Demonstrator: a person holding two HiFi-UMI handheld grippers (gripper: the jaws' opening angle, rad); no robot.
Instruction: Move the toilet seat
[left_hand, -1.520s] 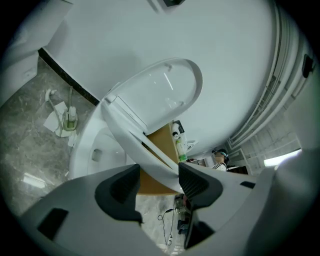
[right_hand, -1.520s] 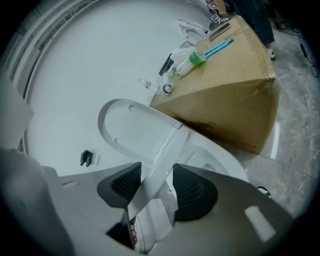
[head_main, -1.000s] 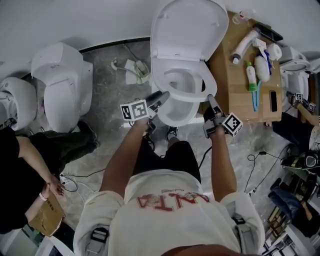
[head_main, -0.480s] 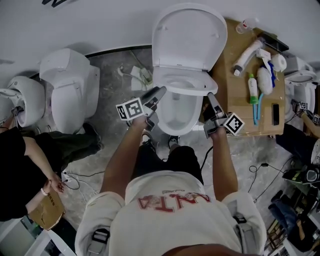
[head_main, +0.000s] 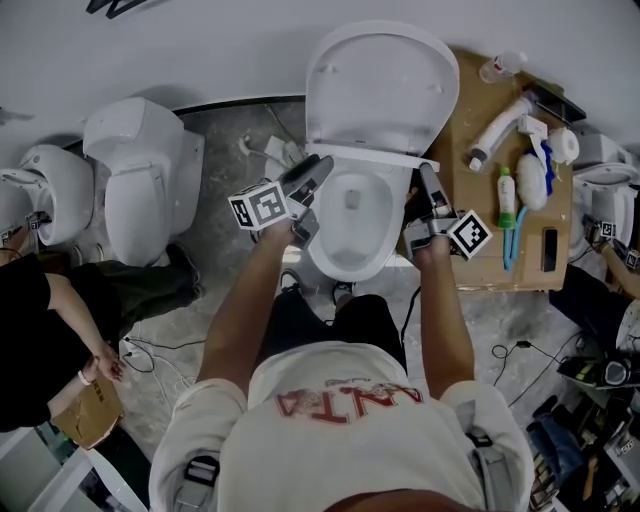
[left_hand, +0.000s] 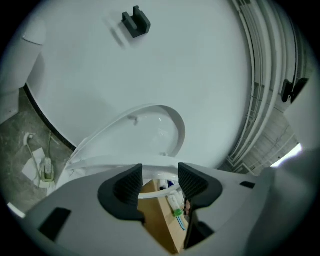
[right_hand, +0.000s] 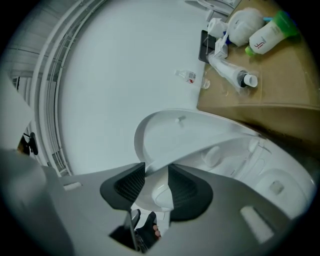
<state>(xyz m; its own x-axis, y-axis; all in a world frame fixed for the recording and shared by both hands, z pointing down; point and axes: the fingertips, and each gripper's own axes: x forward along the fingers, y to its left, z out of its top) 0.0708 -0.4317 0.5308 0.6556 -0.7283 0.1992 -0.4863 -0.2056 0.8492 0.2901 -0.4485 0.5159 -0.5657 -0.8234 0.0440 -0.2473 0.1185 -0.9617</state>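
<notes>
The white toilet seat (head_main: 365, 156) is tilted up off the bowl (head_main: 350, 240), below the raised lid (head_main: 380, 85). My left gripper (head_main: 316, 168) is shut on the seat's left rim, and the rim (left_hand: 125, 162) crosses the gap between its dark pads (left_hand: 122, 187). My right gripper (head_main: 425, 180) holds the right rim. Its jaws have just been closing, and the seat edge (right_hand: 159, 192) is pinched between its pads (right_hand: 185, 190). Both gripper views show the lid (left_hand: 150, 127) standing just beyond the seat.
A wooden table (head_main: 470, 240) with bottles and brushes (head_main: 525, 180) stands right of the toilet. Another toilet (head_main: 140, 180) is at the left, with a seated person (head_main: 60, 300) beside it. Cables and a socket (head_main: 272, 150) lie on the floor by the wall.
Both grippers have moved forward and up. The seat has come off the bowl rim and swung up toward the lid.
</notes>
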